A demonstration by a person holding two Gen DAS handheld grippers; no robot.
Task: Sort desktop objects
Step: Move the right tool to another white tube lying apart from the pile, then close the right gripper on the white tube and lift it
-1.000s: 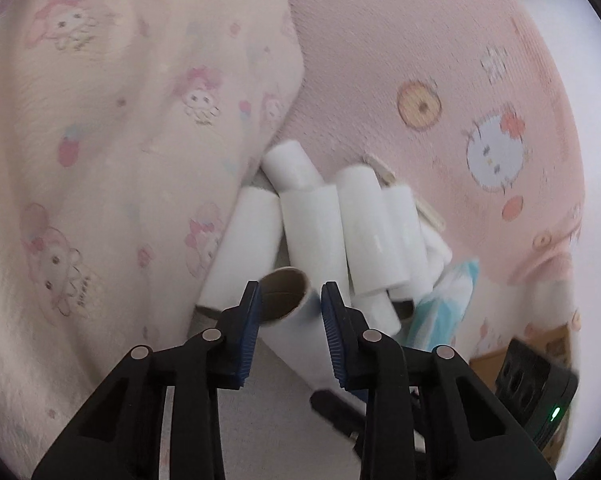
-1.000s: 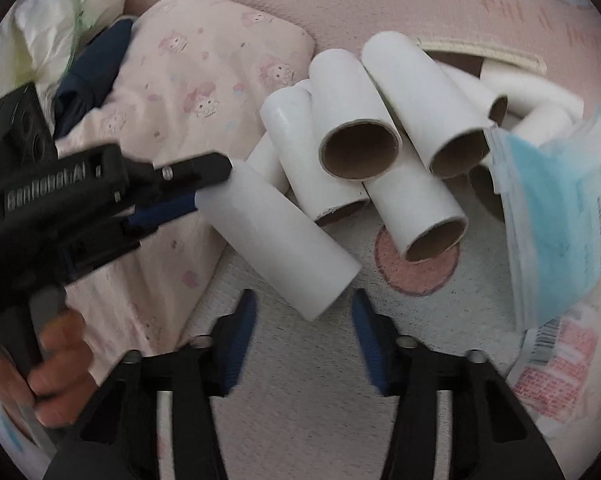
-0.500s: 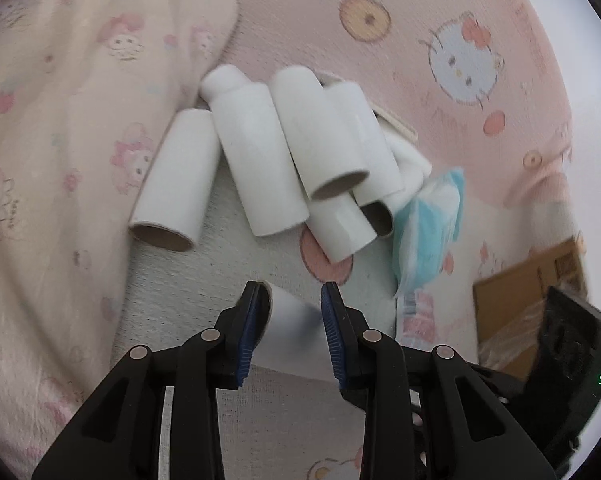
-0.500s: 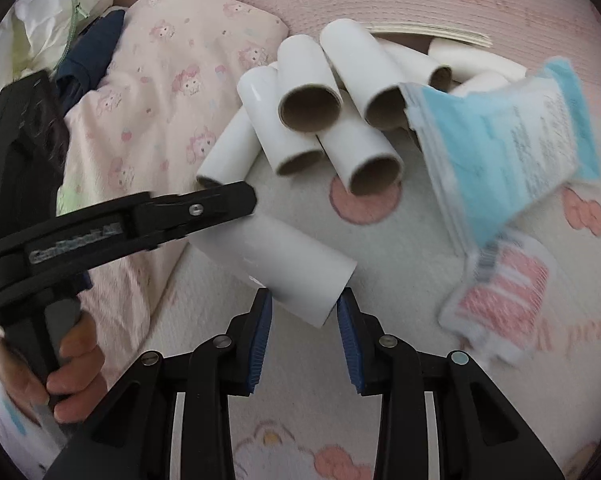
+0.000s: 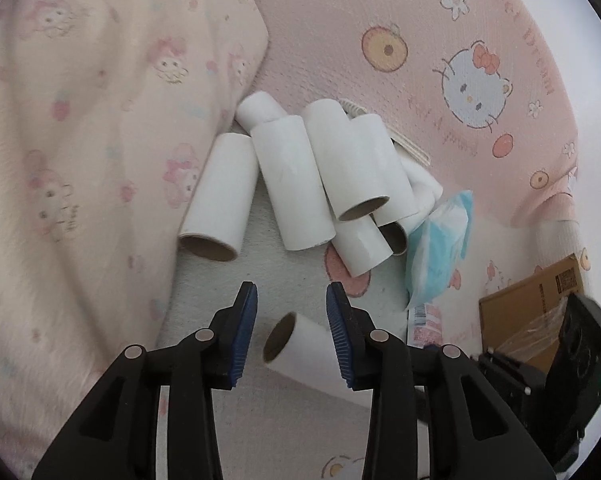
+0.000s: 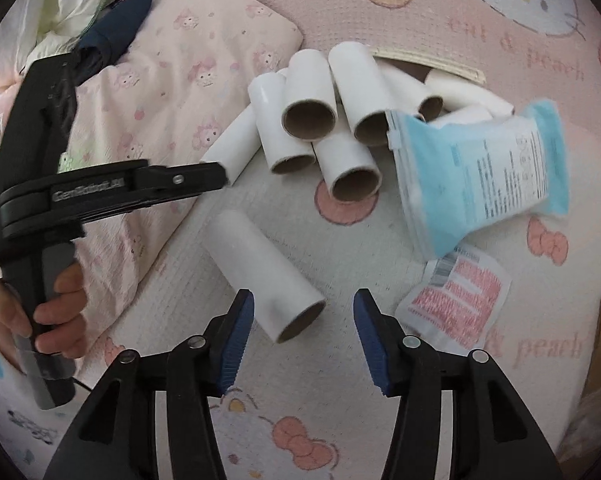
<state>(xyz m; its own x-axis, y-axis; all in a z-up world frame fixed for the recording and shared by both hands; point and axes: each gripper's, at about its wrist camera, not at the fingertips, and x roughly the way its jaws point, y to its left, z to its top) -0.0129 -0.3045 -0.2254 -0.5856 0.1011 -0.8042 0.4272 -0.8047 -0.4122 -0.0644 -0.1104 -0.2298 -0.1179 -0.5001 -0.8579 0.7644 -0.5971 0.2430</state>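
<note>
A lone white cardboard tube (image 5: 300, 344) lies on the pink cartoon mat, apart from a pile of several white tubes (image 5: 312, 176). My left gripper (image 5: 291, 320) is open just above this tube, not touching it. In the right wrist view the same tube (image 6: 262, 272) lies flat just ahead of my open, empty right gripper (image 6: 303, 322). The pile (image 6: 320, 128) lies farther back. The left gripper (image 6: 180, 178) shows at the left of that view, held in a hand.
A blue and white plastic pouch (image 6: 480, 168) and a red-printed sachet (image 6: 456, 300) lie right of the tubes. A pink patterned cushion (image 5: 100, 120) lies at the left. A cardboard box (image 5: 532, 304) sits at the right edge of the left wrist view.
My left gripper carried the tube out of the pile toward me, opened and let it go; the tube now lies on the mat. My right gripper opened wider.
</note>
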